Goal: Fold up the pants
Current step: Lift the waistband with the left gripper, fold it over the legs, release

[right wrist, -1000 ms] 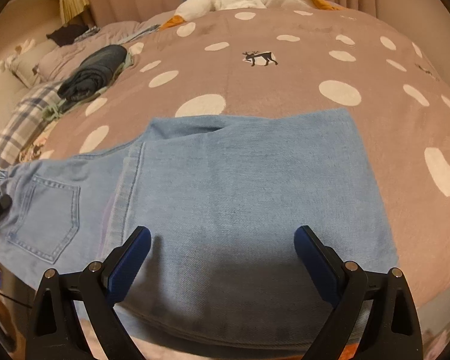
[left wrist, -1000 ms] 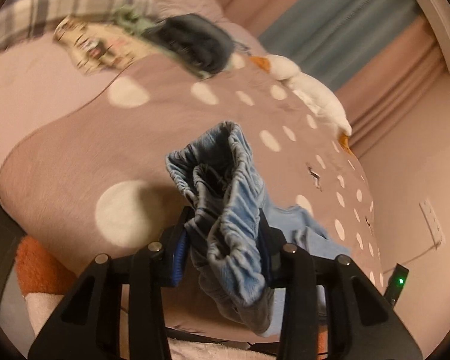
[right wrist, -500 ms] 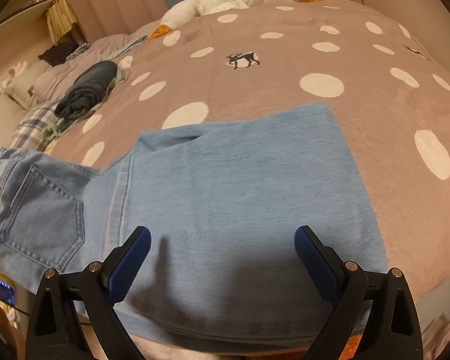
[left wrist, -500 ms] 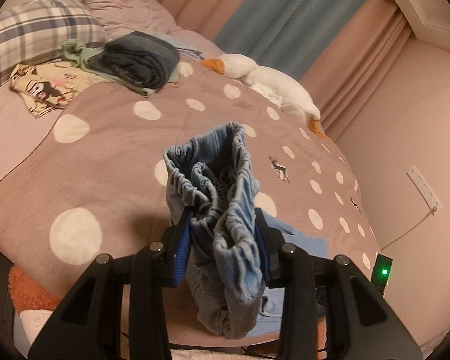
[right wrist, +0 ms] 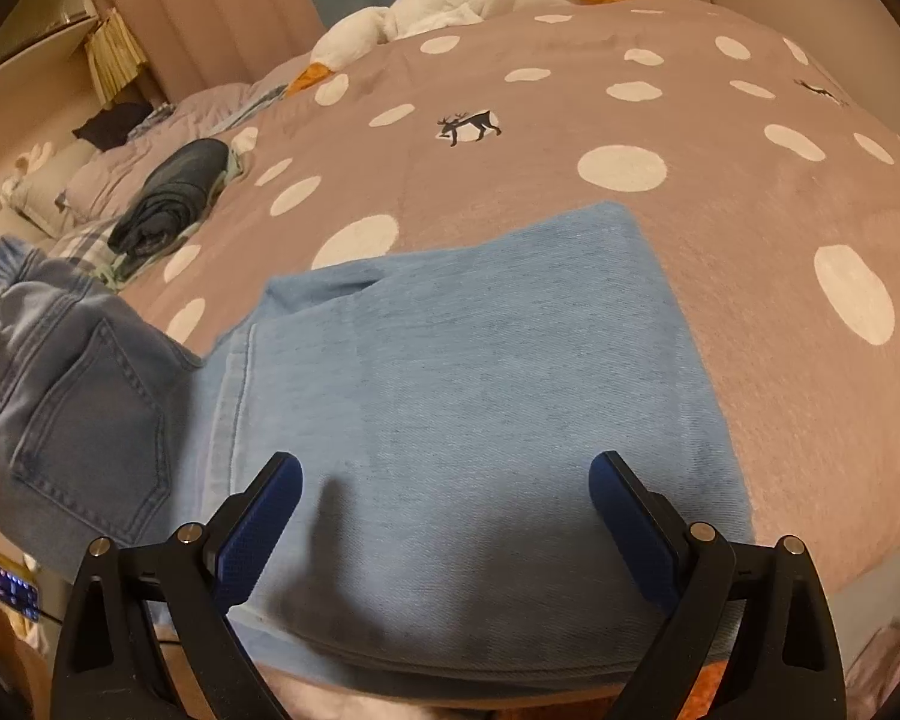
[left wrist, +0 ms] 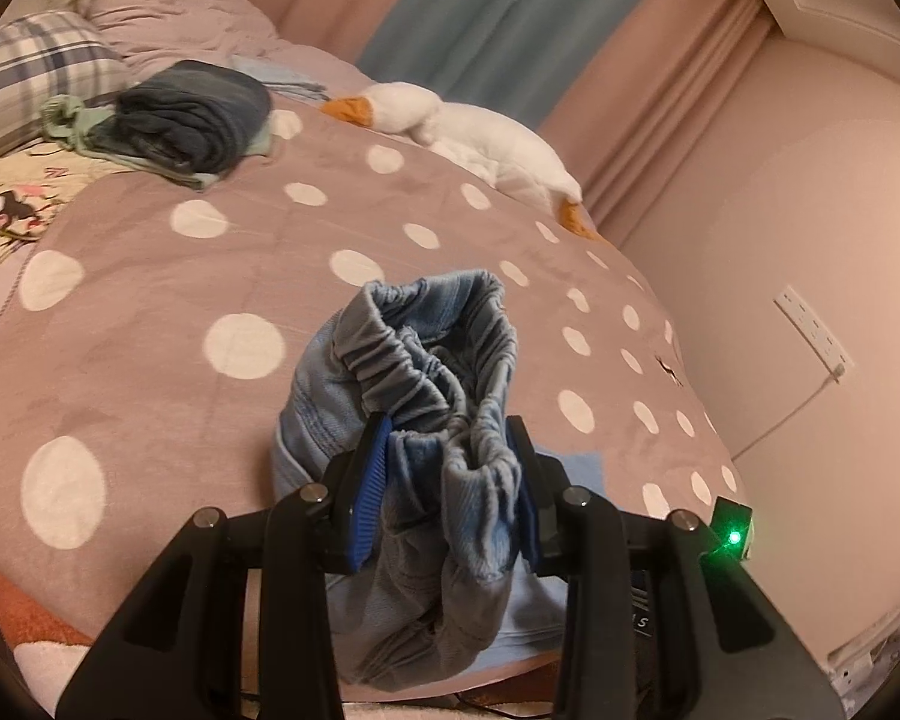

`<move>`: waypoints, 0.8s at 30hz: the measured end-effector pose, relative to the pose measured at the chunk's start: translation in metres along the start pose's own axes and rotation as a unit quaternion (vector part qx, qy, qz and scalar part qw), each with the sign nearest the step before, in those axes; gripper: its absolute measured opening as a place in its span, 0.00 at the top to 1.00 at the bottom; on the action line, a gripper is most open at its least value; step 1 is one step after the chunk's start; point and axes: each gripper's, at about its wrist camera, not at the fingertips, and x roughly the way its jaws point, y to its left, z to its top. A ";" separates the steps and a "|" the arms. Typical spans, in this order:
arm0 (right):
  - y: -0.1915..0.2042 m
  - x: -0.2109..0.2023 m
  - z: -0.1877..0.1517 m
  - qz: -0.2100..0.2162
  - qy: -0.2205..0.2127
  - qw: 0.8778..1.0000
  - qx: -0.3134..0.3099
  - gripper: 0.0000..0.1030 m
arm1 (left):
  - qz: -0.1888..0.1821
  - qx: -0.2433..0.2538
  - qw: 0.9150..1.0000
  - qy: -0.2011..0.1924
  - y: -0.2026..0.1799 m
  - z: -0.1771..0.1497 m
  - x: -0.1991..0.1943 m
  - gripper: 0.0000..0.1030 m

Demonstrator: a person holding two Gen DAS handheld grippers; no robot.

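Light blue denim pants [right wrist: 480,396] lie on a brown blanket with white dots [right wrist: 630,120], their legs folded flat near the bed's front edge. My left gripper [left wrist: 447,456] is shut on the bunched elastic waistband [left wrist: 444,360], which it holds lifted off the bed. In the right wrist view that raised waist end with its back pocket [right wrist: 90,420] hangs at the left. My right gripper [right wrist: 444,480] hovers open just above the folded legs, with nothing between its blue pads.
A folded dark garment [left wrist: 198,114] lies on a green one at the back left, beside a plaid pillow [left wrist: 24,72] and a printed cloth [left wrist: 12,204]. A white plush goose [left wrist: 474,132] rests along the far edge. The wall with a socket [left wrist: 813,330] stands right.
My left gripper has lifted the waistband and carried it towards the folded legs while rolling; more of the room shows behind it. The right gripper has hardly moved and stays open.
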 end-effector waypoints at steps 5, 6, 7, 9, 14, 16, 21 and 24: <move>-0.005 -0.003 -0.001 0.000 -0.004 1.000 0.006 0.07 | -0.010 0.018 1.000 0.019 -0.014 -0.004 0.016 0.65; -0.007 -0.004 -0.001 -0.002 -0.005 1.000 0.007 0.07 | -0.012 0.021 0.999 0.023 -0.017 -0.005 0.020 0.65; -0.009 -0.004 -0.001 -0.003 -0.005 1.000 0.009 0.07 | -0.013 0.023 0.999 0.026 -0.019 -0.005 0.023 0.65; -0.013 -0.005 -0.001 -0.003 -0.007 1.000 0.014 0.07 | -0.016 0.028 0.999 0.035 -0.023 -0.006 0.031 0.65; -0.019 -0.009 -0.001 -0.005 -0.012 1.000 0.023 0.07 | -0.023 0.033 0.997 0.060 -0.030 -0.011 0.050 0.65; -0.023 -0.010 -0.001 -0.006 -0.014 1.000 0.027 0.07 | -0.024 0.036 0.996 0.073 -0.033 -0.014 0.060 0.65; -0.027 -0.012 -0.002 0.000 -0.017 0.999 0.033 0.07 | -0.024 0.040 0.994 0.102 -0.037 -0.024 0.079 0.65; -0.028 -0.012 -0.002 0.000 -0.016 0.999 0.031 0.07 | -0.020 0.045 0.992 0.116 -0.038 -0.030 0.091 0.65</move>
